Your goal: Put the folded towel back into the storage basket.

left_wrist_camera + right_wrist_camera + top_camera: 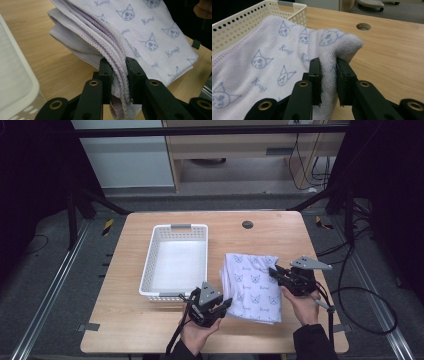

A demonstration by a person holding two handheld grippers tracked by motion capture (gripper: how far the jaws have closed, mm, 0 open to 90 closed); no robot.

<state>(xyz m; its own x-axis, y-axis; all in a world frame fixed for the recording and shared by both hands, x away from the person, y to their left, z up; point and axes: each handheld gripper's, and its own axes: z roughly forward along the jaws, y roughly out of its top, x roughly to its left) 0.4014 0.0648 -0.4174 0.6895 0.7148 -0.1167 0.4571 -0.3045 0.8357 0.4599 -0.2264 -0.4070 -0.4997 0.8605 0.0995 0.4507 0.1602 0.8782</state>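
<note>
The folded towel (pixel 252 282), white with a blue cat-face print, lies on the wooden table (pixel 130 320) just to the right of the white basket (pixel 150 265); its layered edges are stacked one on the other. The left gripper (pixel 119 75) has its jaws closed on the stitched edges at the towel's corner nearest the basket's front; the right gripper (pixel 328 75) has its jaws pinched on a raised fold at the towel's side farthest from the basket.

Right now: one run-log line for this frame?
left gripper: shut on folded towel | right gripper: shut on folded towel | basket: beside towel
</note>
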